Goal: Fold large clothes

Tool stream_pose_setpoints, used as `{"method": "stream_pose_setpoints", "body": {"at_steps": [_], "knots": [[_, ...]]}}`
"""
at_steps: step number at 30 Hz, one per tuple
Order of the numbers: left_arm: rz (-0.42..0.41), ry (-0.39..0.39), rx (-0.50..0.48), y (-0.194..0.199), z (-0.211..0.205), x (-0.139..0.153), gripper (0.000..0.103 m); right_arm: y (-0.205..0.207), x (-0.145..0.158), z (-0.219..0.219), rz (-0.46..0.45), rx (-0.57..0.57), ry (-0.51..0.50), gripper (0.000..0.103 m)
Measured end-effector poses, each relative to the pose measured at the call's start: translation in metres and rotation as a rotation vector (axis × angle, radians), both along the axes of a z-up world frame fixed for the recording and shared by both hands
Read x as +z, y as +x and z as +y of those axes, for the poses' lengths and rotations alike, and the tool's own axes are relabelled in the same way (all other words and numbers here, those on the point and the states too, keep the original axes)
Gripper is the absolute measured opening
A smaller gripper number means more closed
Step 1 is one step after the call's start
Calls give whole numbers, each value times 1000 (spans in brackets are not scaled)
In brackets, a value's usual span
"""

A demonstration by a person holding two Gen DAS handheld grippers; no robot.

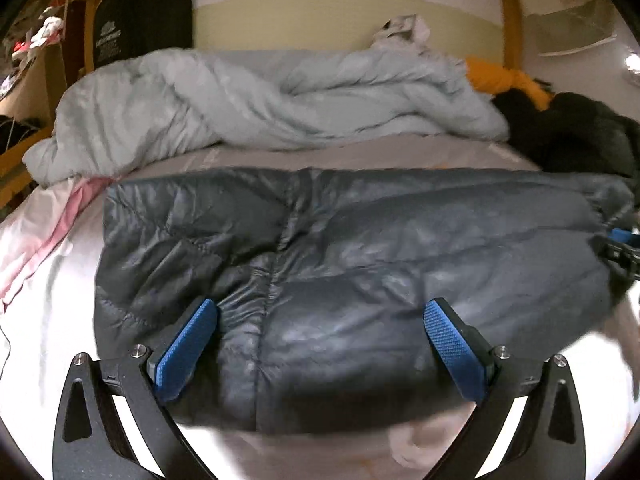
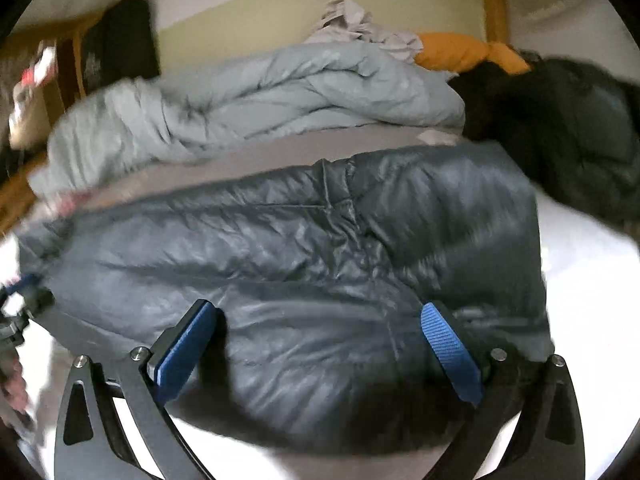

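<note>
A dark grey puffer jacket [image 1: 340, 264] lies flat across the bed, its long side running left to right; it also fills the right wrist view [image 2: 304, 264]. My left gripper [image 1: 320, 320] is open, its blue pads wide apart over the jacket's near left part, holding nothing. My right gripper [image 2: 320, 322] is open too, over the jacket's near right part. The right gripper's tip shows at the far right edge of the left wrist view [image 1: 622, 244], and the left gripper's tip at the left edge of the right wrist view [image 2: 20, 304].
A crumpled light grey duvet [image 1: 260, 108] lies behind the jacket. An orange cloth [image 1: 508, 80] and a black garment [image 1: 576, 132] lie at the back right. White and pink bedding [image 1: 44, 240] shows at left. A dark hanging garment [image 1: 140, 20] and cluttered shelves stand at back left.
</note>
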State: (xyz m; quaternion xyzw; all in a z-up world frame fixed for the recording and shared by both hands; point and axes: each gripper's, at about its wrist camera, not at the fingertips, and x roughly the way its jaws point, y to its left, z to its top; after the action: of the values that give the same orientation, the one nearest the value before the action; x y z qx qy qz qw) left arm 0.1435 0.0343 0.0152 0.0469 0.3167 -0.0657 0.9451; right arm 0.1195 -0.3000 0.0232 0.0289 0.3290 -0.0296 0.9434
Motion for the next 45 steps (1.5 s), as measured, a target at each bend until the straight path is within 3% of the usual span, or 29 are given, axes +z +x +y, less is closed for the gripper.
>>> {"method": "stream_pose_setpoints", "body": {"at_steps": [10,19,25,27,30,35,39,42,45], "knots": [[22,22,75,41,3,-21,103,29,-18,-8,47,-18,-68,103],[36,53,90,45,1,-28,103,34,-29,-9,77,-5,-70,103],[-31,116,75,12,-1,-6,103,17,-12,-15,24,-33,-63,103],[-94,148,54,-6,0,9,103,7,2,-23,-9,-48,-23,103],[-137,119,48,-25,13,29,103,-6,17,-41,-47,-70,58,103],[-97,-5,106,-32,54,40,103,-12,18,-66,-12,-101,107,103],[-80,117,214,-25,72,23,103,-12,12,-78,14,-138,102,103],[-4,79,213,-11,86,5,103,-9,6,-80,30,-145,87,103],[31,65,216,6,91,-6,103,4,-1,-76,36,-187,-9,103]]}}
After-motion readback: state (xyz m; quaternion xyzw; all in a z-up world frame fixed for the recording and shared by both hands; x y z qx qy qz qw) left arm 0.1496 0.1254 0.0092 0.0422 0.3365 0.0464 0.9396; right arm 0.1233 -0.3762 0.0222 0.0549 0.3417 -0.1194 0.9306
